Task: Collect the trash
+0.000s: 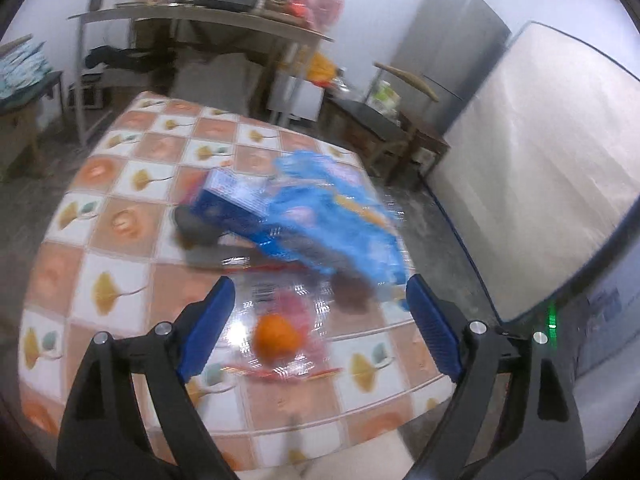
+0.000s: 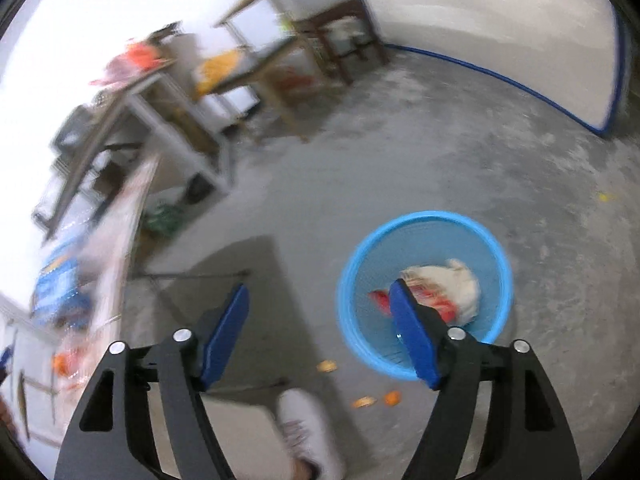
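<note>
Blue-padded left gripper [image 1: 320, 300] gapes empty over my blurred orange [image 1: 277, 337]; right gripper [image 2: 320, 312] gapes empty, bin [image 2: 424, 292] lower right.

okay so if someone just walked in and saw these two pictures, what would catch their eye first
Probably the bright blue bin on the grey floor, with crumpled wrappers inside, below the open right gripper. Then the blue packaging pile on the checkered table, beyond the open left gripper.
</note>
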Demonstrator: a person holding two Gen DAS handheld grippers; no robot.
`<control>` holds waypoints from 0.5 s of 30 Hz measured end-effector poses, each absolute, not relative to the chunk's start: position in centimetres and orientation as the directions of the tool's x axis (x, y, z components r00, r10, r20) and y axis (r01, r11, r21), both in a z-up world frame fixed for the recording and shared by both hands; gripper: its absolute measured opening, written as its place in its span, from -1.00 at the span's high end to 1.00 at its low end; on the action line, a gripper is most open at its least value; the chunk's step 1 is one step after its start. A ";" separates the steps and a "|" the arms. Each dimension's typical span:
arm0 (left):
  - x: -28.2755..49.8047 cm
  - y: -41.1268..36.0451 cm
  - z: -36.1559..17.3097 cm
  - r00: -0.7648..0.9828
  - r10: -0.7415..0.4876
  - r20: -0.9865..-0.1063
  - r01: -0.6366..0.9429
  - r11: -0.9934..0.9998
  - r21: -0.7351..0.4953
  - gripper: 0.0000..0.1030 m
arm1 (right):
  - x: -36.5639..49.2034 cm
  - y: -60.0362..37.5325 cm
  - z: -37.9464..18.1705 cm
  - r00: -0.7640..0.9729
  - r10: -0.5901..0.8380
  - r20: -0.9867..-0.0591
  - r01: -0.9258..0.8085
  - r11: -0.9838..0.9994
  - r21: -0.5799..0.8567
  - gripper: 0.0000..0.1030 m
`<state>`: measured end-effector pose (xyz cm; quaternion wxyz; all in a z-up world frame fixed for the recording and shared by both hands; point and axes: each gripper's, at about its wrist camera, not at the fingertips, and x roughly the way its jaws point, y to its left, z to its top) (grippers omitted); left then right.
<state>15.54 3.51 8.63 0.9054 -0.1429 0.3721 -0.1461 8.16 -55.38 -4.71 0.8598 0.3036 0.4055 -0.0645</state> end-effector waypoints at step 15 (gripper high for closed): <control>14.1 4.2 0.9 0.645 -0.414 -0.642 0.300 0.910 -0.286 -0.63 | 12.6 -29.9 3.6 0.568 0.590 -0.574 -0.140 0.756 0.639 -0.47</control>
